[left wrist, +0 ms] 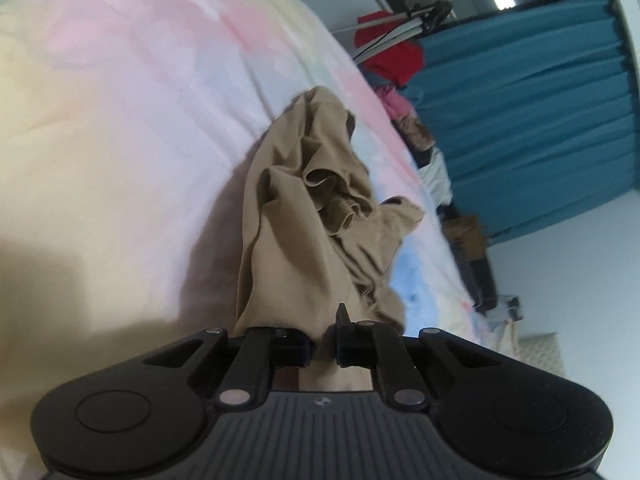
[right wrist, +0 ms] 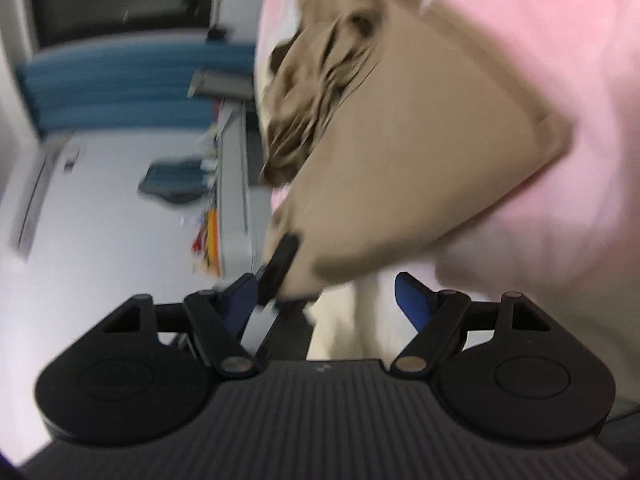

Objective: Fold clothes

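Observation:
A tan garment point(left wrist: 304, 216) lies crumpled on a pastel pink, yellow and blue bed cover point(left wrist: 120, 112). My left gripper point(left wrist: 323, 340) is shut on the garment's near end, and the cloth runs away from the jaws toward the bed's right edge. In the blurred right wrist view the same tan garment point(right wrist: 400, 128) spreads flat on the pink cover point(right wrist: 560, 60), bunched at its far left. My right gripper point(right wrist: 344, 280) is open, its left finger point(right wrist: 282, 258) touching the cloth's near corner and its right finger point(right wrist: 414, 294) apart from it.
The bed's right edge drops to a white floor point(left wrist: 560, 280). Beyond it hang blue curtains point(left wrist: 540, 128), with red clothes point(left wrist: 392, 52) on a stand. In the right wrist view a grey bed frame point(right wrist: 236, 184) and clutter lie at the left.

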The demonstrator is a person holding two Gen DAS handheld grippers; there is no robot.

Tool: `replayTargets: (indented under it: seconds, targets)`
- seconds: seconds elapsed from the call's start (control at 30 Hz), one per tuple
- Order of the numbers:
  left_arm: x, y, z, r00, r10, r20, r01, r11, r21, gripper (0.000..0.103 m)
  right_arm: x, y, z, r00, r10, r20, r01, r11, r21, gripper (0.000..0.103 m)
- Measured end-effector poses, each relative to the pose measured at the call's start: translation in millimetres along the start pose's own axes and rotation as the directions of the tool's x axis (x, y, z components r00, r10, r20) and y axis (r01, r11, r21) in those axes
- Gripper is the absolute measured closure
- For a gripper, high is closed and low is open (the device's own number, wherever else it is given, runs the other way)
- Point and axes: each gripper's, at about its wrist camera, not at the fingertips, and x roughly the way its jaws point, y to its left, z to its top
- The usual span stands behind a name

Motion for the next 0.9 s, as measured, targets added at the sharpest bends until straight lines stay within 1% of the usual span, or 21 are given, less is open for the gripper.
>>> replayTargets:
  seconds: [0.1, 0.17, 0.23, 0.27, 0.33, 0.37, 0.4, 0.43, 0.5, 0.57, 0.6, 0.7, 0.8, 0.9]
  targets:
    - [-3, 0, 0, 1.000, -0.019, 0.007, 0.020, 1.000, -0.010, 0.093, -12, -6, 6, 0.994, -0.025, 0.103, 0.020, 0.999, 0.045, 0.025]
    - [-2, -1, 0, 1.000, -0.024, 0.008, 0.024, 1.000, -0.009, 0.093, -19, -6, 9, 0.987, -0.040, 0.154, 0.031, 0.998, 0.057, 0.032]
    - [-2, 0, 1, 0.999, -0.030, 0.012, 0.030, 1.000, -0.008, 0.093, -25, -4, 12, 0.978, -0.063, 0.201, 0.051, 0.997, 0.063, 0.045]
    - [-2, -1, 1, 0.999, -0.034, 0.014, 0.034, 0.999, -0.008, 0.093, -28, -2, 12, 0.970, -0.088, 0.226, 0.078, 0.996, 0.053, 0.050]
    - [-2, -1, 3, 0.999, -0.041, 0.016, 0.041, 0.999, -0.008, 0.093, -34, 0, 12, 0.948, -0.143, 0.284, 0.138, 0.990, 0.036, 0.064]
    - [-1, -2, 3, 0.999, -0.042, 0.013, 0.042, 0.999, -0.009, 0.093, -34, -1, 14, 0.943, -0.152, 0.295, 0.148, 0.988, 0.036, 0.068]
    - [-2, -3, 3, 0.999, -0.040, 0.011, 0.040, 0.999, -0.007, 0.094, -35, -2, 17, 0.939, -0.161, 0.305, 0.158, 0.987, 0.037, 0.076]
    - [-2, -4, 4, 0.999, -0.037, 0.009, 0.037, 0.999, -0.005, 0.094, -36, -3, 19, 0.934, -0.170, 0.315, 0.167, 0.985, 0.037, 0.082]
    - [-2, -7, 5, 0.999, -0.032, 0.004, 0.032, 0.999, 0.000, 0.094, -34, 3, 20, 0.931, -0.172, 0.323, 0.181, 0.983, 0.001, 0.088]
    - [-15, -13, 5, 0.999, -0.044, 0.014, 0.044, 0.999, 0.000, 0.095, -40, 15, 20, 0.927, -0.155, 0.342, 0.182, 0.982, -0.049, 0.090]
    - [-22, -16, 6, 0.999, -0.051, 0.019, 0.051, 0.999, 0.000, 0.096, -50, 20, 20, 0.926, -0.135, 0.353, 0.174, 0.982, -0.080, 0.091]
    - [-46, -35, 2, 0.996, -0.079, 0.050, 0.078, 0.997, 0.023, 0.098, -64, 41, 12, 0.918, -0.098, 0.384, 0.165, 0.976, -0.145, 0.091]
    - [-70, -53, -11, 0.996, -0.069, 0.053, 0.066, 0.996, 0.053, 0.099, -87, 58, -2, 0.910, -0.070, 0.408, 0.160, 0.969, -0.190, 0.092]
    - [-100, -67, -29, 0.997, -0.065, 0.047, 0.061, 0.995, 0.085, 0.099, -113, 64, -19, 0.914, -0.061, 0.401, 0.151, 0.969, -0.198, 0.092]
